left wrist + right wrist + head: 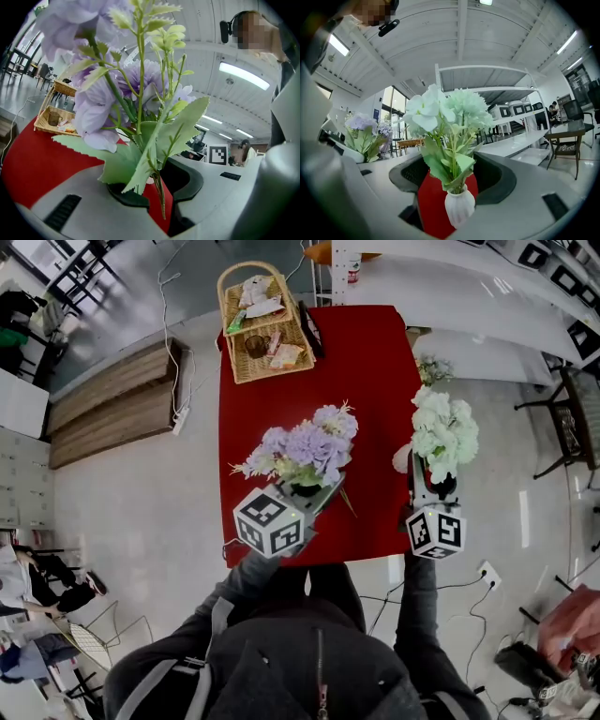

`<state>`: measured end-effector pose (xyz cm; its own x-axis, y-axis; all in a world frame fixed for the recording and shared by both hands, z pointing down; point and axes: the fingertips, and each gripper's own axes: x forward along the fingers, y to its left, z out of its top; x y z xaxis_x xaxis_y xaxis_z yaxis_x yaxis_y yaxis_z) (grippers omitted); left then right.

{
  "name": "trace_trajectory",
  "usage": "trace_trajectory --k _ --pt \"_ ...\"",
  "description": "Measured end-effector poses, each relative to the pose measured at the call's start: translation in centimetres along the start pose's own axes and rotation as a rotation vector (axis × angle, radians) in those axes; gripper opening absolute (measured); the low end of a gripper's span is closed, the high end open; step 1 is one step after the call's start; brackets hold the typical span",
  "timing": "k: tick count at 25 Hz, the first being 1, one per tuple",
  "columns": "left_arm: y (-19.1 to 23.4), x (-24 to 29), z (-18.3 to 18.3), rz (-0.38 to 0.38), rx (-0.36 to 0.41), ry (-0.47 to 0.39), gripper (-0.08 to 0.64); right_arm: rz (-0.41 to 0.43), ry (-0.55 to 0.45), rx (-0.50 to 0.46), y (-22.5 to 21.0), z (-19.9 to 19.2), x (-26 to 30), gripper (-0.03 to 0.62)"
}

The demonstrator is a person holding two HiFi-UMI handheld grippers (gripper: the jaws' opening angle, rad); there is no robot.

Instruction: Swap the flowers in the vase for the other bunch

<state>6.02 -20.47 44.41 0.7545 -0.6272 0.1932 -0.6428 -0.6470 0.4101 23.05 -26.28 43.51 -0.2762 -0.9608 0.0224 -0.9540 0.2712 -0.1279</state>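
Vase: small ribbed white vase (459, 206), probably ceramic and top-heavy, at the edge of the red table (272, 381).
White bunch: pale artificial flowers (440, 112) in it, light and floppy; take the stems low.
Right gripper (452, 182): jaws wide apart around the vase, not touching it.
Left gripper (157, 187): jaws closed on the stems of the lilac artificial bunch (108, 93).

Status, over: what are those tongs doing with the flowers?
Left tongs shut on purple bunch. Right tongs open around vase holding white flowers. Nothing in the way.

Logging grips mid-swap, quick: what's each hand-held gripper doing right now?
Left hand-held gripper: closed on the purple flower bunch, at its stems.
Right hand-held gripper: open, jaws apart around the white vase of white flowers, not gripping it.
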Motion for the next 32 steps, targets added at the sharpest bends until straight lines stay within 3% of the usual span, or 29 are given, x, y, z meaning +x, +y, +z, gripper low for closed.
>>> trace_trajectory --k 12,22,32 --pt "-0.9 1.0 -0.6 -0.077 0.011 0.027 0.081 -0.078 0.024 0.05 0.2 -1.8 -3.8 0.252" --pt "-2.9 1.3 -1.0 -0.152 0.044 0.048 0.081 -0.137 0.068 0.201 1.4 -3.0 -7.7 0.252" --pt "-4.4 1.5 -1.0 -0.205 0.079 0.048 0.081 -0.185 0.031 0.302 3.5 1.1 -13.4 0.229"
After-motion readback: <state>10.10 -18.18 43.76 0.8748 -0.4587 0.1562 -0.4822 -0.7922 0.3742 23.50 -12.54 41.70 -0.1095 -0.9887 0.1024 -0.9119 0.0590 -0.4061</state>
